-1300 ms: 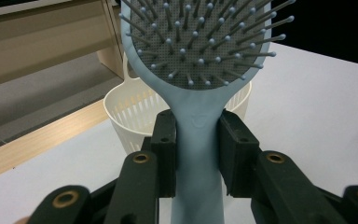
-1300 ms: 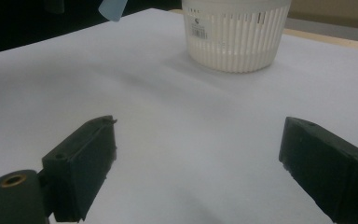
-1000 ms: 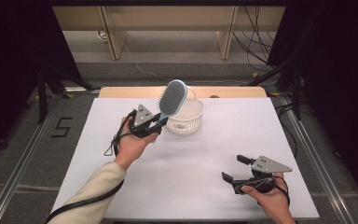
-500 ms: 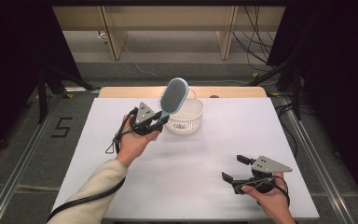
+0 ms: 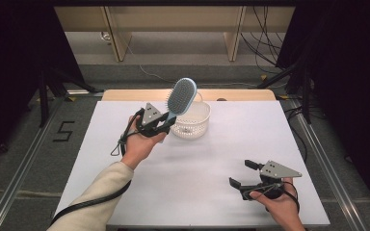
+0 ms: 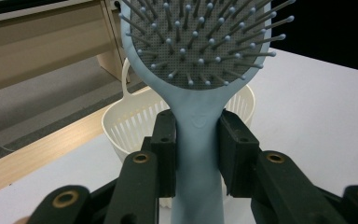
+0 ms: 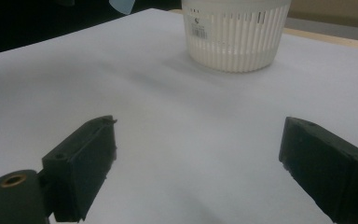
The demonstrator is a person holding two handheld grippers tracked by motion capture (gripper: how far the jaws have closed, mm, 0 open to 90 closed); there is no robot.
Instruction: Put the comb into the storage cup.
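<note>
Keep the left gripper [image 5: 166,122] squeezed tight on the blue hairbrush [image 6: 200,56] handle, up in the air just beside the white basket [image 5: 195,122], tip it slowly over the rim, leave the right gripper [image 5: 243,174] wide open, low over the tabletop [image 5: 221,159].

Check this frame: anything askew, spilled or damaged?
Nothing stands out. The left gripper grips the blue hairbrush by its handle above the upright white basket; the right gripper rests open on the table.
</note>
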